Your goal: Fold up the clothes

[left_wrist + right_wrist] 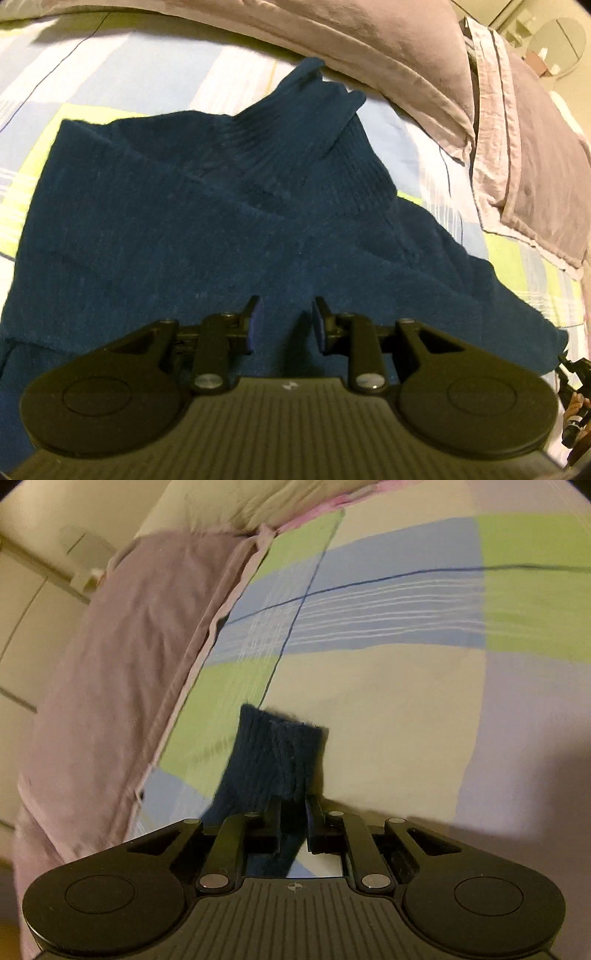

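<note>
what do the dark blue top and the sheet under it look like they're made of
The dark blue sweater looks like knitted yarn, wool or cotton by guess: ribbed rows at the collar, a soft matte surface, and the same ribbing on the cuff pinched by the right gripper. The checked bedsheet looks like thin woven cotton or a blend: flat, printed, matte.

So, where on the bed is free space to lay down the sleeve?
Bare checked sheet lies beyond the sleeve cuff held by the right tool. It is crowded at the mauve pillows and where the sweater lies.
</note>
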Motion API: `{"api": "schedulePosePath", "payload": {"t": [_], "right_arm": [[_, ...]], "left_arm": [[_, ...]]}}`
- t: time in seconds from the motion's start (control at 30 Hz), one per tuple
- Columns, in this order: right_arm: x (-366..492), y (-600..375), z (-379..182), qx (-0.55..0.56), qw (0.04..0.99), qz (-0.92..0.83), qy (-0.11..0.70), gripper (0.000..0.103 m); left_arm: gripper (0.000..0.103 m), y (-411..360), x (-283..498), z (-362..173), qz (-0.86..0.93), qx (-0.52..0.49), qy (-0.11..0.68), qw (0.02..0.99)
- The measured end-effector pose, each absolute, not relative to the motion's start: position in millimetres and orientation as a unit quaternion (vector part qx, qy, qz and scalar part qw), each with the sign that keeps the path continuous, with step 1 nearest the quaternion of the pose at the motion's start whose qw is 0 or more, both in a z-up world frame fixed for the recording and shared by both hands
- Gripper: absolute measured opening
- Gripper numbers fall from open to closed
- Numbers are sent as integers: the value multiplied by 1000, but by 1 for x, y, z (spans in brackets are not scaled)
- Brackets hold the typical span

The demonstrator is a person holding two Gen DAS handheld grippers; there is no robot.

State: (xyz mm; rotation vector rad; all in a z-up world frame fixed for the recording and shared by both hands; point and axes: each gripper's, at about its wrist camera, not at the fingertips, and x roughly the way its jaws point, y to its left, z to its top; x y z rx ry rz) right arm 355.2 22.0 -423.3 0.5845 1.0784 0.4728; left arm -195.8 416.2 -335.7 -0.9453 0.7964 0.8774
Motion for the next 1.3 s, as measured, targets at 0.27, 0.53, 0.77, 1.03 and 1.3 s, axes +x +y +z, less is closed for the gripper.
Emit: {"api": "schedulePosePath", "payload": {"t": [0.27, 0.53, 0.77, 1.03, 1.3], "right_arm": [[357, 46, -412, 211, 814, 203, 502, 11], [263, 122, -328, 21, 872, 306, 381, 9], [9, 205, -282, -149, 761, 581, 247, 10], [-147, 213, -361, -359, 598, 639, 325, 69], [-63, 180, -368, -309, 677, 501, 442, 69]], "left_arm": [[23, 413, -233, -333, 414, -446, 338, 718], [23, 399, -299, -324, 432, -492, 289, 698], [23, 373, -356, -322, 431, -551, 243, 672], [32, 349, -367, -344, 389, -607, 241, 649], [40, 366, -306, -373, 347, -637, 221, 652]]}}
